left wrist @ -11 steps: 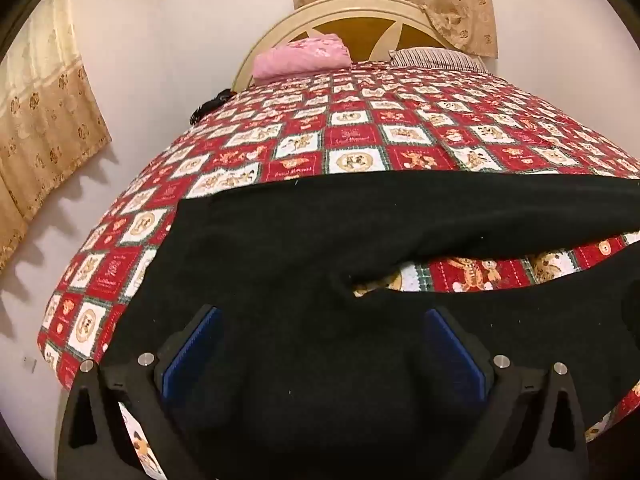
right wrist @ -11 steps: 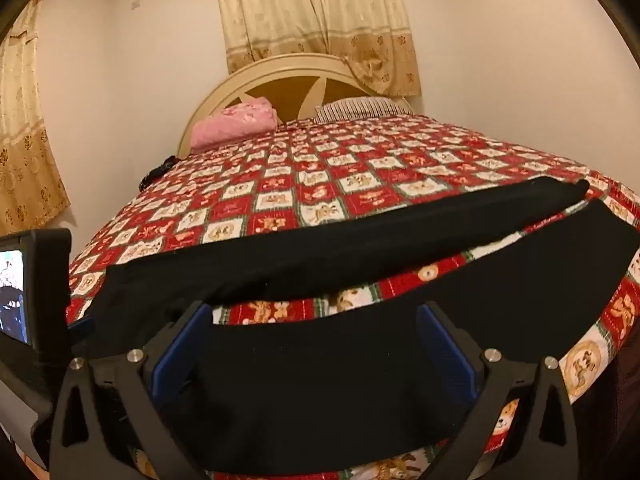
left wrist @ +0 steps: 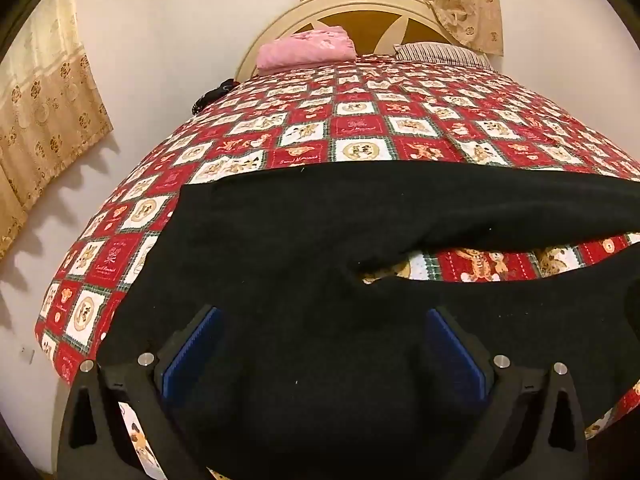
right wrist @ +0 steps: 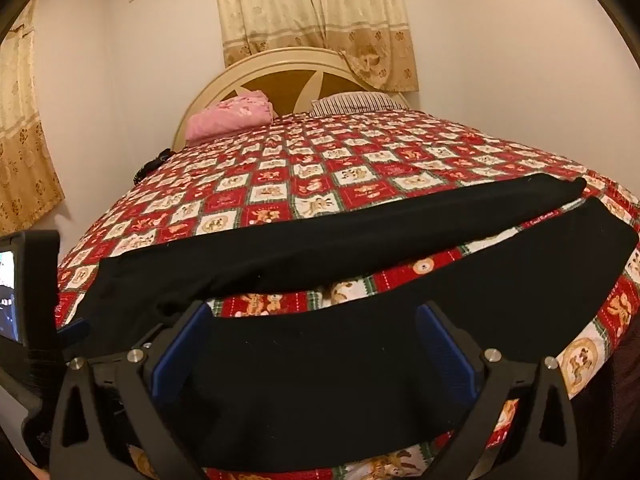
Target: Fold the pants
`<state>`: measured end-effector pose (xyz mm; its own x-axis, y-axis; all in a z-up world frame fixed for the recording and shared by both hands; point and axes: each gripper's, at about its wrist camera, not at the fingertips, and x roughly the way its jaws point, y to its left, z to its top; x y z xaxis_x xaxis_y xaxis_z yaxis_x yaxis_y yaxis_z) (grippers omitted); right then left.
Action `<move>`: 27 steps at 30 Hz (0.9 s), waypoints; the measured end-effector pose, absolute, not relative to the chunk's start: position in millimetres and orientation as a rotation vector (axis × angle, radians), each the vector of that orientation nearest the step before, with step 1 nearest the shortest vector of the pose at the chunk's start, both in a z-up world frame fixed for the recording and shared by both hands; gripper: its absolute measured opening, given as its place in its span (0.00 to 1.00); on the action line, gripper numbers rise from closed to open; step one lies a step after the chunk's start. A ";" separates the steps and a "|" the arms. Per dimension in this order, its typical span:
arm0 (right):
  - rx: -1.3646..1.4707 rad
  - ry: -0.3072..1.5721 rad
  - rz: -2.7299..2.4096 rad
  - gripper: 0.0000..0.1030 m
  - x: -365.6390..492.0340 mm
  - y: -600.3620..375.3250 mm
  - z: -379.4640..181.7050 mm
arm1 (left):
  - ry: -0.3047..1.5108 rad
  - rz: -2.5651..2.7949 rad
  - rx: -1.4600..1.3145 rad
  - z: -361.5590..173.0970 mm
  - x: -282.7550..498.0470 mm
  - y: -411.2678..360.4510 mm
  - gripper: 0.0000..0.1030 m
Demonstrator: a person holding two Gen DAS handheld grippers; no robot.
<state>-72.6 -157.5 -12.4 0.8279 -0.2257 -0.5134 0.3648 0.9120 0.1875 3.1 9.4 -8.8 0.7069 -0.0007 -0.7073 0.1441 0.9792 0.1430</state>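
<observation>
Black pants (left wrist: pixel 320 232) lie spread flat across the near part of a bed, waist end to the left, the two legs running right with a strip of bedspread showing between them. My left gripper (left wrist: pixel 320 344) is open just above the seat and waist area, blue pads on either side of the cloth. My right gripper (right wrist: pixel 312 344) is open over the near leg (right wrist: pixel 440 300); the far leg (right wrist: pixel 360 232) lies beyond it. Neither holds anything. The left gripper's body (right wrist: pixel 28 292) shows at the left edge of the right wrist view.
The bed has a red and white checked bedspread (left wrist: pixel 360 120) (right wrist: pixel 320 172). A pink folded blanket (left wrist: pixel 308 46) and a striped pillow (left wrist: pixel 440 54) lie at the cream headboard (right wrist: pixel 296 64). Walls and curtains (right wrist: pixel 312 20) surround the bed. The bed's near edge is right below the grippers.
Both grippers have moved slightly lower and closer to the pants. The pants have not moved.
</observation>
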 end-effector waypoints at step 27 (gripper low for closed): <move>0.280 0.531 -0.333 1.00 -95.5 -141.5 -8.8 | 0.797 -0.078 0.213 -14.2 1.3 4.0 0.99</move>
<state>-95.5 -141.5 -8.8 0.8110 -0.2363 -0.5352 0.3792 0.9089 0.1733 1.3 4.0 -14.2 0.6976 0.0103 -0.7164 0.1496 0.9758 0.1597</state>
